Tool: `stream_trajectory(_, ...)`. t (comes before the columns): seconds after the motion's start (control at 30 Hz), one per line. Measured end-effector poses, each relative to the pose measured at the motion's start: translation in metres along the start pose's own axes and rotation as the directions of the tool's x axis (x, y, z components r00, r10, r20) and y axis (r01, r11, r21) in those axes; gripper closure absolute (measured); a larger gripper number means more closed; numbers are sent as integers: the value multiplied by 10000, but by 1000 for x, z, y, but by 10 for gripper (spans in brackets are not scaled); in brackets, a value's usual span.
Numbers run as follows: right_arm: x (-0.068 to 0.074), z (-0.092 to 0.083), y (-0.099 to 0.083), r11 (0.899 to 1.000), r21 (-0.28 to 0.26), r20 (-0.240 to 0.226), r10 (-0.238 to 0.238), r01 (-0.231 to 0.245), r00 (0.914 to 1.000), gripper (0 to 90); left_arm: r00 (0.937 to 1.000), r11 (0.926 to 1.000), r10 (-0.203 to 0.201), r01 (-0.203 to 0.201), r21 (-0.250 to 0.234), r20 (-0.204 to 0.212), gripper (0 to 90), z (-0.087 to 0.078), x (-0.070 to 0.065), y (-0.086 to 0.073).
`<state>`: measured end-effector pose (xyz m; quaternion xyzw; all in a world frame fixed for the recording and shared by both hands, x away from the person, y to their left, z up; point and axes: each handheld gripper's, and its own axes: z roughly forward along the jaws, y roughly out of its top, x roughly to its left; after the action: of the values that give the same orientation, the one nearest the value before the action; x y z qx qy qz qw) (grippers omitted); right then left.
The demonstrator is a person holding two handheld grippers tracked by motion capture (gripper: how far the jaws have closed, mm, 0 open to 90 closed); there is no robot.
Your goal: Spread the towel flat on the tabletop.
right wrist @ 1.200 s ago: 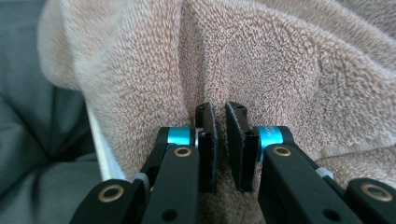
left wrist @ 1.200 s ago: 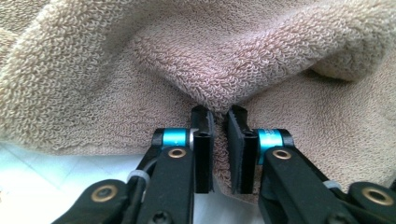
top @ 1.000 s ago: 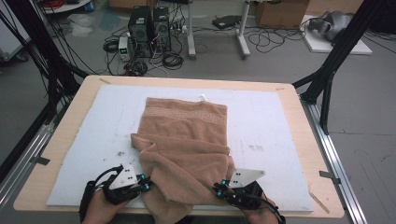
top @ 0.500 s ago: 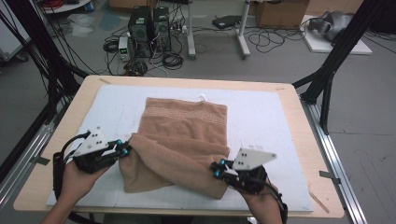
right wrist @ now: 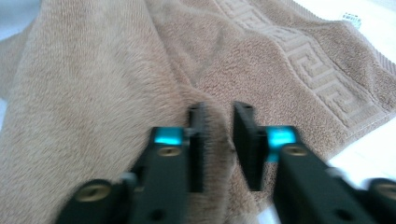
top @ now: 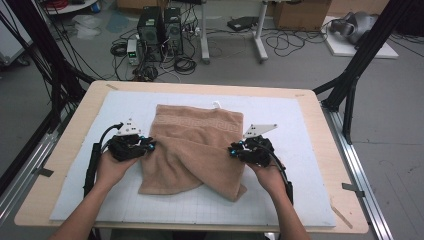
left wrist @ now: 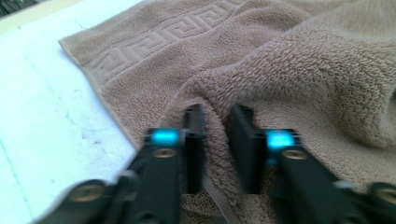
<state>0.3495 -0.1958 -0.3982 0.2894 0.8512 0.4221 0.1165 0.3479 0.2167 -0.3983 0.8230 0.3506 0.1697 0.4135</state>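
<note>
A tan towel (top: 195, 150) with a key-pattern band lies rumpled on the white mat (top: 305, 165), its near part folded over in two crossing flaps. My left gripper (top: 150, 146) is at the towel's left edge. In the left gripper view its jaws (left wrist: 215, 121) have just been opening and stand apart, with a ridge of towel (left wrist: 303, 70) loose between them. My right gripper (top: 234, 149) is at the towel's right edge. Its jaws (right wrist: 218, 119) have also just been opening, and a fold of towel (right wrist: 93, 93) lies in the gap.
The mat covers a wooden table (top: 65, 145) with bare mat on either side of the towel. A small white label (top: 216, 104) sticks out at the towel's far edge. Black frame posts (top: 350, 95) flank the table. Computers and cables (top: 160, 30) sit on the floor beyond.
Both hands have moved from the table's near edge up and apart to the towel's sides, bringing the near corners with them. Both pairs of jaws have spread.
</note>
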Motion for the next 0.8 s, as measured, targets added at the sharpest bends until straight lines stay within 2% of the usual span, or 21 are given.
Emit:
stream_trajectory(0.07, 1, -7, 0, 9999, -143, -33, 39, -39, 10000, 627, 10000, 9997, 21, -20, -258, 53, 640, -8, 0, -1)
stream_trajectory(0.13, 5, -17, 0, 9993, -357, -37, -99, 98, 9999, 607, 10000, 9984, 70, -67, -554, 42, 591, -18, -2, -2)
stream_trajectory(0.23, 12, -33, 1, 9979, -599, 95, -230, 235, 9997, 584, 9996, 9968, 255, -248, -760, 77, 564, -30, -6, -5)
stream_trajectory(0.33, 23, -55, -1, 9942, -1014, 161, -344, 359, 9993, 576, 9992, 9934, 384, -375, -1082, 65, 550, -43, -14, -12)
stream_trajectory(0.43, 38, -65, -4, 9914, -1189, -44, -563, 553, 9984, 576, 9983, 9902, 531, -493, -1309, 258, 549, -50, -22, -20)
stream_trajectory(0.5, 52, -66, -9, 9891, -1225, -239, -846, 811, 9961, 574, 9971, 9882, 558, -477, -1453, 519, 549, -51, -30, -28)
stream_trajectory(0.63, 71, -58, -21, 9895, -868, -463, -1201, 1158, 9917, 547, 9946, 9903, 571, -455, -1312, 862, 540, -47, -41, -43)
stream_trajectory(0.7, 75, -51, -28, 9908, -615, -476, -1233, 1203, 9912, 527, 9927, 9908, 663, -535, -1242, 1010, 527, -40, -46, -51)
stream_trajectory(0.8, 77, -40, -39, 9932, -352, -655, -1132, 1111, 9914, 489, 9899, 9947, 730, -634, -809, 1212, 509, -29, -50, -55)
